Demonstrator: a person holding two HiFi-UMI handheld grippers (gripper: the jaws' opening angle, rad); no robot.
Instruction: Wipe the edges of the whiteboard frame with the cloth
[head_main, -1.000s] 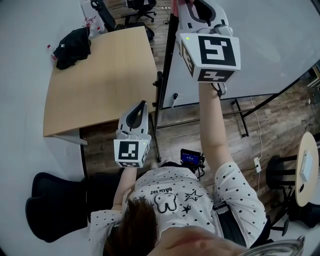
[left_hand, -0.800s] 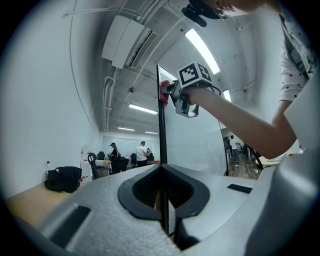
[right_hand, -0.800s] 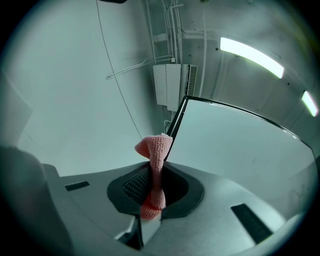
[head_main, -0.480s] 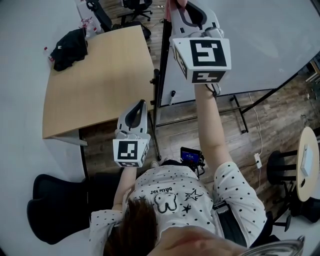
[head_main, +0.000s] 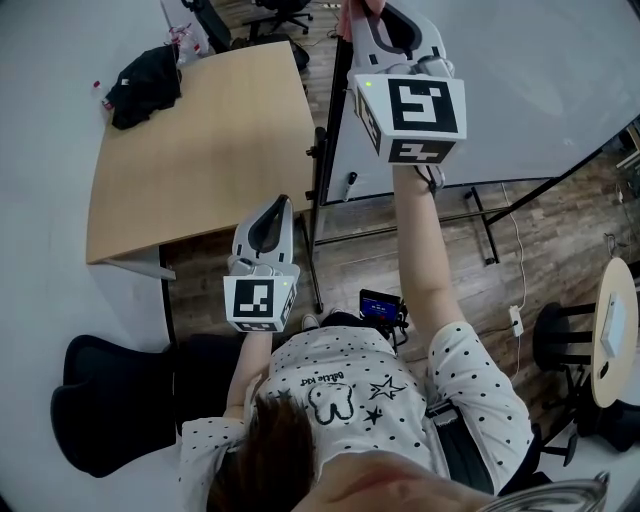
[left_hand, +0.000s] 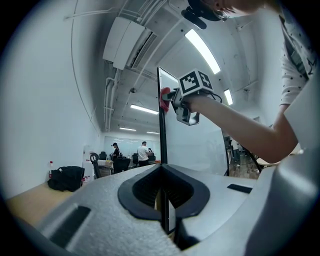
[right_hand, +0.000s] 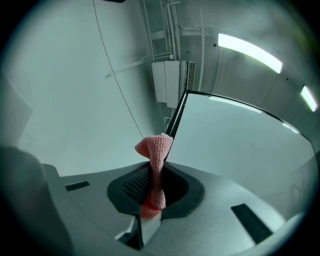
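Your left gripper (left_hand: 161, 172) has its jaws pressed together with nothing in them, and just past it your right gripper (left_hand: 171, 98) is up high pinching the pink cloth (left_hand: 163, 100) against the dark upright edge of the whiteboard frame (left_hand: 161, 131), with a black bag (left_hand: 65, 178) off to the left.

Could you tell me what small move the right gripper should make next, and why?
Probably slide the right gripper down along the whiteboard frame's left edge: its jaws are shut on the pink cloth, whose tip meets that edge just below the top corner, so most of the edge lies below.
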